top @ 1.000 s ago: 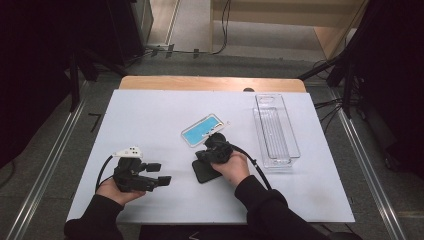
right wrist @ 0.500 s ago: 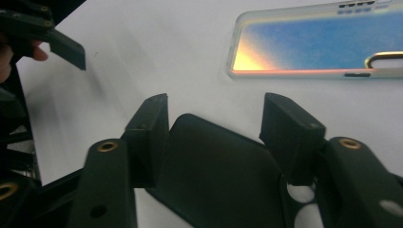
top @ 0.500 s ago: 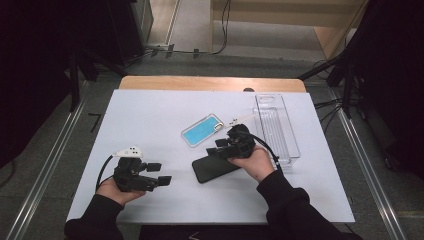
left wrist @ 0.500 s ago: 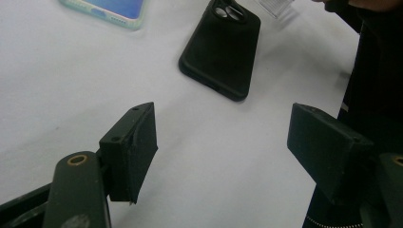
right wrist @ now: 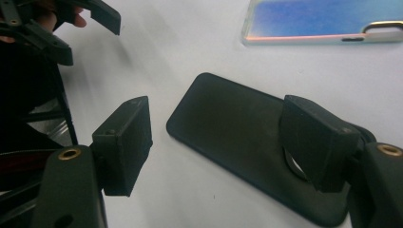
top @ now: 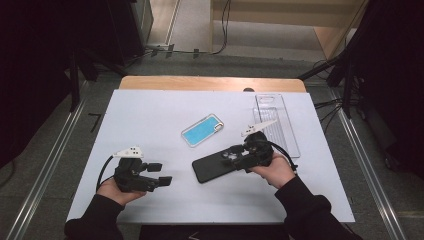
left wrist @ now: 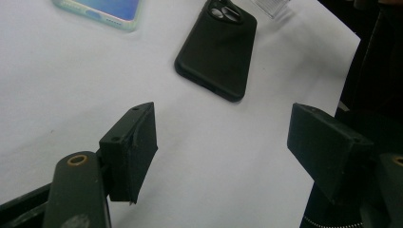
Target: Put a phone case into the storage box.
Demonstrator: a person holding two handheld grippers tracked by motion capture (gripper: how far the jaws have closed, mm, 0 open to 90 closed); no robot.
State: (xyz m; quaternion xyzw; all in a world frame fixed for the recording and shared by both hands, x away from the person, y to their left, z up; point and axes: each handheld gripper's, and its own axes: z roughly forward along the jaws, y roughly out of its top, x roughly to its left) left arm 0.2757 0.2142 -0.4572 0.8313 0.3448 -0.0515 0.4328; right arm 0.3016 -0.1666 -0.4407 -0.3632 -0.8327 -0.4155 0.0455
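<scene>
The black phone case (top: 216, 168) lies flat on the white tabletop (top: 150, 120), a little right of centre and toward my side, its camera-cutout end pointing at my right hand. My right gripper (top: 234, 159) is at that end with its jaws spread wide and nothing between them; in the right gripper view the case (right wrist: 247, 142) runs across the gap, one jaw over its cutout end, and I cannot tell whether that jaw touches it. Just beyond the case lies a blue phone case (top: 202, 130) with a pale rim, apart from it. Farther right, near the table's edge, sits a clear plastic tray (top: 285, 132), long and narrow. My left gripper (top: 161, 174) rests low near the front left of the table, well apart from the black case, jaws likewise open and empty. The white surface covers a wooden table whose bare edge (top: 210, 83) shows at the far side. Around it are a grey floor, metal rails along both sides, cables at the back, and dark surroundings left and right.
</scene>
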